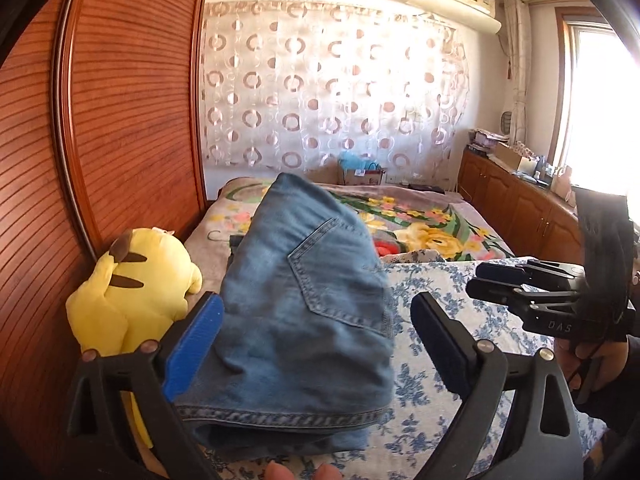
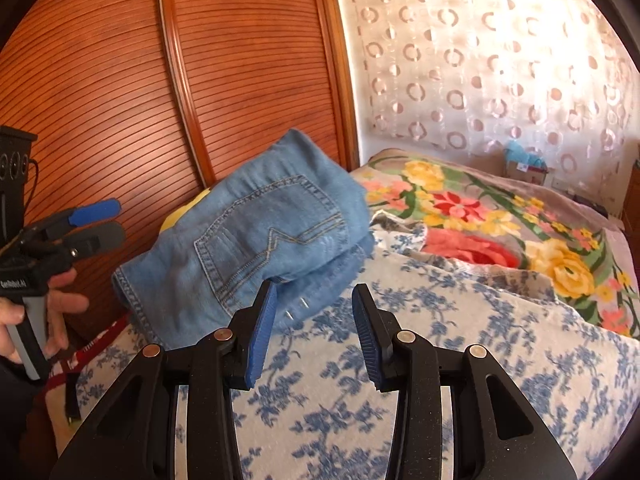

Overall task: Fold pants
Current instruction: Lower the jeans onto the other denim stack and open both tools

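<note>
- To the left of the left gripper [image 1: 316, 332], a yellow plush toy with brown-tipped ears [image 1: 128, 292] sits against the reddish-brown slatted wooden wardrobe door [image 1: 120, 100], just beside the outer side of the gripper's left blue pad.
- Between the fingers of the left gripper lie the folded blue denim pants [image 1: 308, 280], back pocket facing up. The jaws are spread wide; the left pad seems to touch the denim edge, the right pad stands clearly apart from it, so nothing is pinched.
- Under the pants and in front of both grippers spreads a white bed cover with blue flower print [image 2: 400, 360]. In the right wrist view the pants look blurred and their far end is raised, so I cannot tell if the whole bundle rests on the cover.
- To the right of the left gripper, the right gripper [image 1: 476, 280] is held by a hand [image 1: 592, 364], well apart from the pants.
- From the right gripper's own camera, its jaws [image 2: 316, 336] stand partly open with only the cover between them; the pants are just ahead and to the left of its left finger.
- Further right and behind, a beige blanket with big yellow and red flowers [image 2: 500, 220] covers the bed, and a sheer curtain with ring pattern [image 2: 500, 60] hangs behind.
</note>
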A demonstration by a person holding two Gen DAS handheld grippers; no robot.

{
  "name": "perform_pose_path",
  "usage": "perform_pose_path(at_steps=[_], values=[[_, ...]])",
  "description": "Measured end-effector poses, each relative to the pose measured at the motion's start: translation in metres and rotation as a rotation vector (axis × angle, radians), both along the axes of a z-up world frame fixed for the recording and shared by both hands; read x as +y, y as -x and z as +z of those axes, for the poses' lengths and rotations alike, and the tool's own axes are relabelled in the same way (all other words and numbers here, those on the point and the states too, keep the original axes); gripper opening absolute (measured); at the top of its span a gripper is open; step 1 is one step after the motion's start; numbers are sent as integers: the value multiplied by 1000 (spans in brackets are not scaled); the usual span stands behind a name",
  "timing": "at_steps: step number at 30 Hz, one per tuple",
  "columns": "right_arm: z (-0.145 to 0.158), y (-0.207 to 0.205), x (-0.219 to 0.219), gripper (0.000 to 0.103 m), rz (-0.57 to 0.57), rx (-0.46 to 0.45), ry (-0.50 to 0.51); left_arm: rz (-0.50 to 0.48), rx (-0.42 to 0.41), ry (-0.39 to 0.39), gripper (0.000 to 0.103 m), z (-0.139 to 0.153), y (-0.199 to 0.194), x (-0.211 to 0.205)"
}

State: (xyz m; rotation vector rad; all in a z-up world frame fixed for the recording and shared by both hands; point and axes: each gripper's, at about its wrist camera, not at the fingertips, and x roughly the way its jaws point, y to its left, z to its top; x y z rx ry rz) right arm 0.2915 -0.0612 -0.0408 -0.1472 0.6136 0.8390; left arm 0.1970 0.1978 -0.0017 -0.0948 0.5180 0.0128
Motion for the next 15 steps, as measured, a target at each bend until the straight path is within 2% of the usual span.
perform_pose_path(at_steps=[8,11,15], values=[[22,25,-35,40,-53,-75,-29,-34,-31,-33,97,19,13,-33],[31,40,-49,46,-80,-114,-35,-35,-30,-63,97,22,18,-49],[39,57,-67,52,-120,-138,-46,-59,-38,-44,97,24,28,-66]])
